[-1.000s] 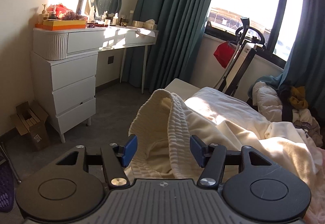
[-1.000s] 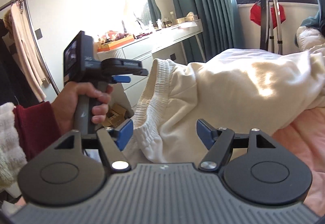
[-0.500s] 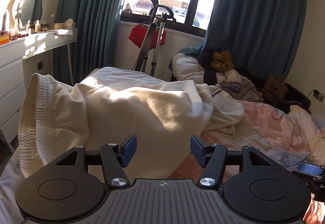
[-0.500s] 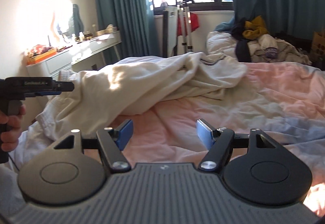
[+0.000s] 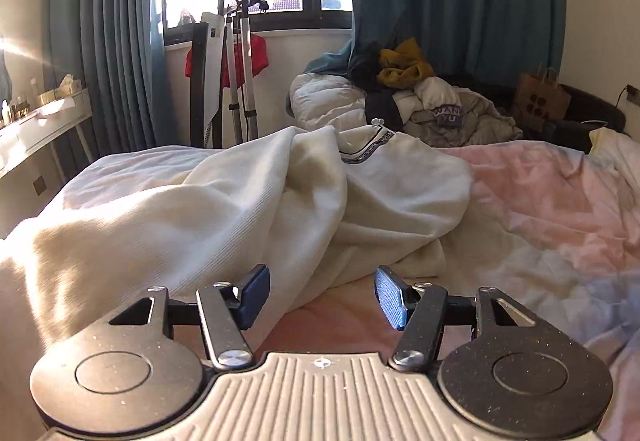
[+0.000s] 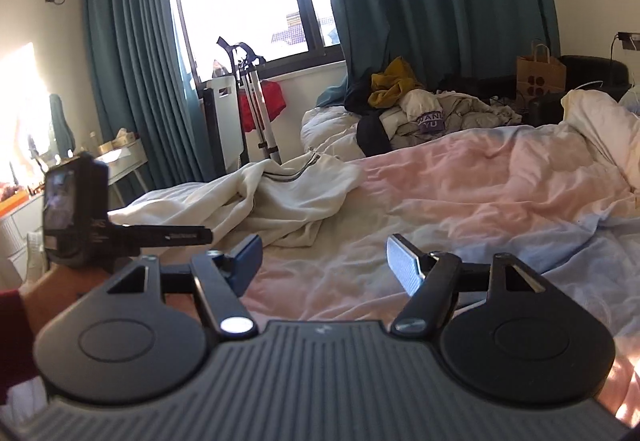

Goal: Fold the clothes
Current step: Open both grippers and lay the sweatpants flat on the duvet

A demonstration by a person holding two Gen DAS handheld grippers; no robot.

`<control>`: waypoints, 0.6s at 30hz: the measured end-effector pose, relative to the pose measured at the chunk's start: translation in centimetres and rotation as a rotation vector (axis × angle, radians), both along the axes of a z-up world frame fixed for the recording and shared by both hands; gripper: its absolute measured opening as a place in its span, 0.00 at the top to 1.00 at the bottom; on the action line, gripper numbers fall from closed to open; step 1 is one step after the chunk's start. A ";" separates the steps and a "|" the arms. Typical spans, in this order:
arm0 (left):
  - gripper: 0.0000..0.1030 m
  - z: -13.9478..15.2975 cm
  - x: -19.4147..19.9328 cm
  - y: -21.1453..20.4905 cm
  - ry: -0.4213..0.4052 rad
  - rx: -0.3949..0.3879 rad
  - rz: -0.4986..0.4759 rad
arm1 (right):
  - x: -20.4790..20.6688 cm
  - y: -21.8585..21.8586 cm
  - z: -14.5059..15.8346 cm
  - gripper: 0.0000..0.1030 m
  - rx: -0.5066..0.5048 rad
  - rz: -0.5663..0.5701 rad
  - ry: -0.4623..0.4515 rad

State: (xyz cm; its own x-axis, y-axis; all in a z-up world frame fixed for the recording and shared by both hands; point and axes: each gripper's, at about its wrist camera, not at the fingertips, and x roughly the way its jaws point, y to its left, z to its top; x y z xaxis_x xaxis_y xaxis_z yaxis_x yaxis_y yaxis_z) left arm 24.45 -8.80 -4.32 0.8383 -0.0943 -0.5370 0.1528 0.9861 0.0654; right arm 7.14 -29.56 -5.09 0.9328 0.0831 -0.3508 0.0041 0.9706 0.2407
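Note:
A cream knit garment (image 5: 224,209) lies crumpled on the left half of the bed, its striped collar (image 5: 366,151) at the far end. My left gripper (image 5: 320,295) hovers open just in front of its near edge, nothing between the blue pads. In the right wrist view the same cream garment (image 6: 280,197) lies ahead to the left. My right gripper (image 6: 324,261) stands open over the pink sheet (image 6: 460,193), holding nothing. The left gripper's handle and camera (image 6: 80,213) show at the left edge of that view.
A heap of mixed clothes (image 5: 420,101) sits beyond the far edge of the bed under teal curtains. A folded stand with a red cloth (image 5: 236,61) leans by the window. A white dresser (image 5: 36,121) lines the left wall. A paper bag (image 5: 540,97) stands far right.
Both grippers have swung right, from the dresser side and the garment's ribbed waistband toward the window and the bed. The garment now lies farther ahead. Both jaws stayed open.

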 end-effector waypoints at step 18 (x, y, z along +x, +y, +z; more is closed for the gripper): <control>0.95 -1.5 11.6 -6.3 -0.022 0.077 0.089 | 6.5 -3.2 -5.6 0.31 0.183 -0.019 0.108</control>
